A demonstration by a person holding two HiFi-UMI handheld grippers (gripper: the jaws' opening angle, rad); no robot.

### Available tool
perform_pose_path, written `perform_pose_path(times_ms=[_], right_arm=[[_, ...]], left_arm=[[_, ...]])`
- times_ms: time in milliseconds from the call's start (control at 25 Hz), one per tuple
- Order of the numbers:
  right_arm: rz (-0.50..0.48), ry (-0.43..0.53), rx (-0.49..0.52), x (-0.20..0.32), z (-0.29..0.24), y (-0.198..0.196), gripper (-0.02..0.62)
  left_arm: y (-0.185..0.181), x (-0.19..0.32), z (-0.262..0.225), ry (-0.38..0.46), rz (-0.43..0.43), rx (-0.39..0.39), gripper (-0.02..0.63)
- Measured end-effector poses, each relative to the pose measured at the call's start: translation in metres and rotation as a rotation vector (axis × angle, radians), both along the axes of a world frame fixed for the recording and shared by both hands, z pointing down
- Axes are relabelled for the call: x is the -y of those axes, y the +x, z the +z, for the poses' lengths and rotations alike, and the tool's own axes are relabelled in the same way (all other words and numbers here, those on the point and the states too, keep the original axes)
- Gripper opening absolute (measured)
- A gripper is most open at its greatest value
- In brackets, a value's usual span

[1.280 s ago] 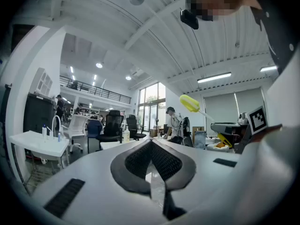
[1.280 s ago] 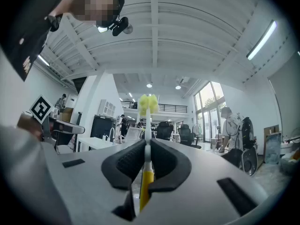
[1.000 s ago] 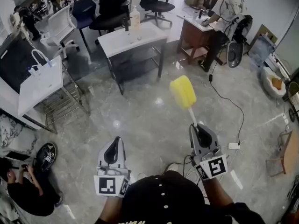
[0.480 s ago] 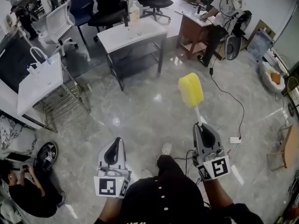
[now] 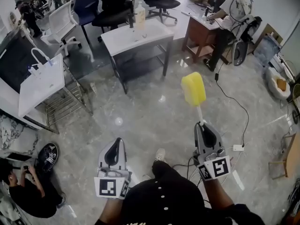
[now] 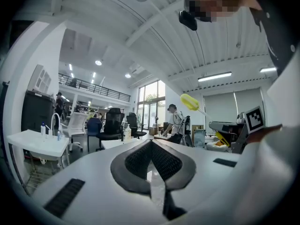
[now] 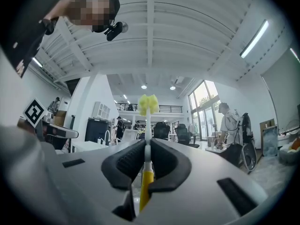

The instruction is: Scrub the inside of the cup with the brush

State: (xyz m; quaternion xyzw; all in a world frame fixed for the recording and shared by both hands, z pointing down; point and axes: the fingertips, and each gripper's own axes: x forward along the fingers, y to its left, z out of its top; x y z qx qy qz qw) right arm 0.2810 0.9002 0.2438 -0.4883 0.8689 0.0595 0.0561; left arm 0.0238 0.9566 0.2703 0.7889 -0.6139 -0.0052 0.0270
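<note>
My right gripper is shut on the white handle of the brush, whose yellow sponge head sticks out ahead over the grey floor. In the right gripper view the handle runs between the shut pads up to the brush head. My left gripper is held level beside it, shut with nothing in it. The brush head shows at the right of the left gripper view. I cannot make out a cup for certain. A white table with a bottle on it stands ahead.
Office chairs stand behind the table. A white counter over a wire rack is at the left. One person sits on the floor at lower left; another works at a brown desk at back right. A cable and power strip lie at the right.
The whole view has shifted: the table and floor have slid down towards me and a shoe shows below. Both grippers stay shut, with the brush still held out ahead.
</note>
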Motion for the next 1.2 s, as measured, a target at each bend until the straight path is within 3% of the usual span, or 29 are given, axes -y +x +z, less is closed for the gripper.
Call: perform_pose_path(times_ms=[760,1200], right_arm=[[-0.078,-0.022,-0.014,0.19,0.009,0.0,0.041],[-0.113,-0.041,0.001,0.261,0.016,0.005,0.041]], left_arm=[[0.005,0.179,0.008,-0.038,-0.063,0.024,0.026],[0.016,0.237,0.01,-0.042,-0.106,0.022,0.026]])
